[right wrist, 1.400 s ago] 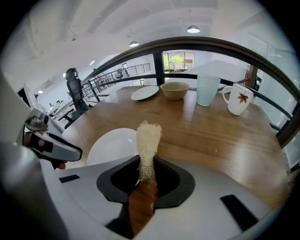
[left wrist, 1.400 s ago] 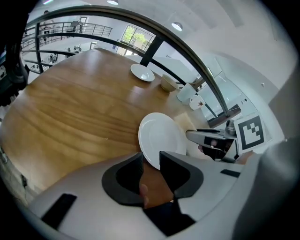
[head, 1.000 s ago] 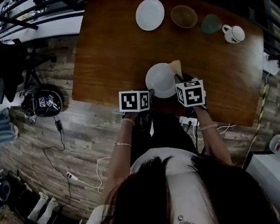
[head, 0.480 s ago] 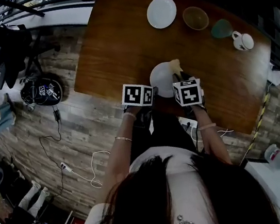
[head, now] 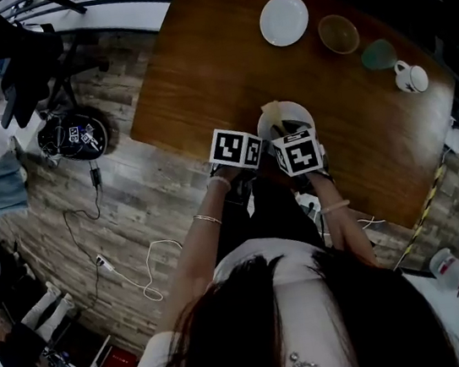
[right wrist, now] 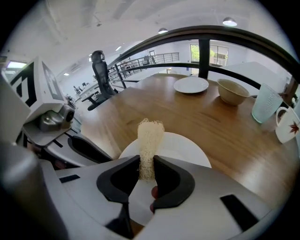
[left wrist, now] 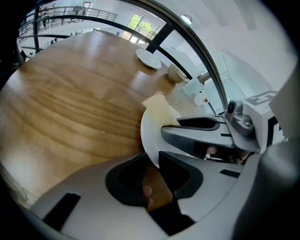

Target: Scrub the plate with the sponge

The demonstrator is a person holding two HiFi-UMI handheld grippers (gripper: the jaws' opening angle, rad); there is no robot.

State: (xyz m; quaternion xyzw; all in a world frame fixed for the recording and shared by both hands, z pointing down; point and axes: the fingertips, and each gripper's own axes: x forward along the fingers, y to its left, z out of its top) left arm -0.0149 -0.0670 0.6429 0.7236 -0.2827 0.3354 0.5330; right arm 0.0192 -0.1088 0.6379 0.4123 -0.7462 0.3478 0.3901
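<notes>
I read the right gripper (right wrist: pixel 146 164) first: its jaws stand at a narrow setting, clamped on the lower end of the sponge (right wrist: pixel 150 136), a pale, fibrous strip that projects upright out of the pads. I read the left gripper (left wrist: pixel 151 165) next: its jaws are closed on the near rim of the plate (left wrist: pixel 152 131), which passes edge-on between the two pads. In the right gripper view the sponge's free end stands over the white face of the plate; in the left gripper view it shows at the plate's far rim. I cannot confirm from either view whether the sponge presses on the plate. In the head view both grippers sit side by side at the near edge of the wooden table (head: pixel 197 80), with the plate directly ahead of them. Along the far side of the table, well apart from the grippers, I note a second white plate (right wrist: pixel 191 85), a tan bowl (right wrist: pixel 233 90), a pale green cup (right wrist: pixel 266 104) and a white mug (right wrist: pixel 287 124) in a row.
</notes>
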